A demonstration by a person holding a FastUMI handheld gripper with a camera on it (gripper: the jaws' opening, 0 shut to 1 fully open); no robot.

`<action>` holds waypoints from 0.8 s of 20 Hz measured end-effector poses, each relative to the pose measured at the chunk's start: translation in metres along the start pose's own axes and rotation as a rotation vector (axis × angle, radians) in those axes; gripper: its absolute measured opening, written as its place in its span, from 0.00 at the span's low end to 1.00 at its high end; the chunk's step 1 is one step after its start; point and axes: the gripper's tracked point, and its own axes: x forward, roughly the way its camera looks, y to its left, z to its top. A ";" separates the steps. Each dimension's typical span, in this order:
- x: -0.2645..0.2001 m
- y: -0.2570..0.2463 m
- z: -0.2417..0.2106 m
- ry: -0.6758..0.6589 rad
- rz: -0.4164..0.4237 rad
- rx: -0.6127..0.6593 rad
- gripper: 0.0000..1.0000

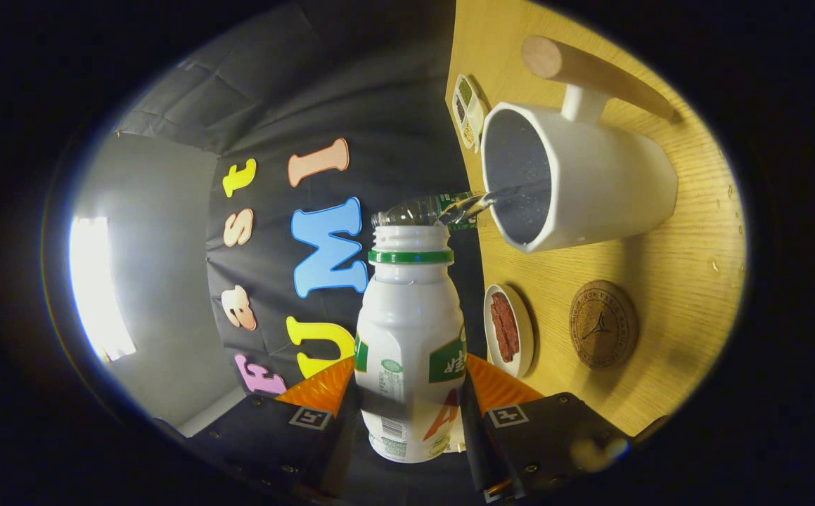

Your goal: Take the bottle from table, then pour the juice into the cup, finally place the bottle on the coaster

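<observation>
Two jaws (pixel 411 411) are closed on the lower body of the white bottle (pixel 409 337), which is tipped over so its open mouth points at the white cup (pixel 611 186) on the wooden tabletop (pixel 688 281). A clear stream (pixel 512 193) runs from the mouth into the cup, so the pouring step looks under way. Next, I judge, the bottle must be righted and carried to the round coaster (pixel 602 325) lying just beside the cup, near a small dish (pixel 509 330).
</observation>
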 end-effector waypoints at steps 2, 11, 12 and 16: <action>0.001 0.000 0.000 -0.003 0.002 0.006 0.66; 0.001 0.003 0.002 -0.025 0.034 0.035 0.66; 0.001 0.002 0.002 -0.027 0.036 0.035 0.66; 0.002 0.004 0.002 -0.022 0.052 0.033 0.66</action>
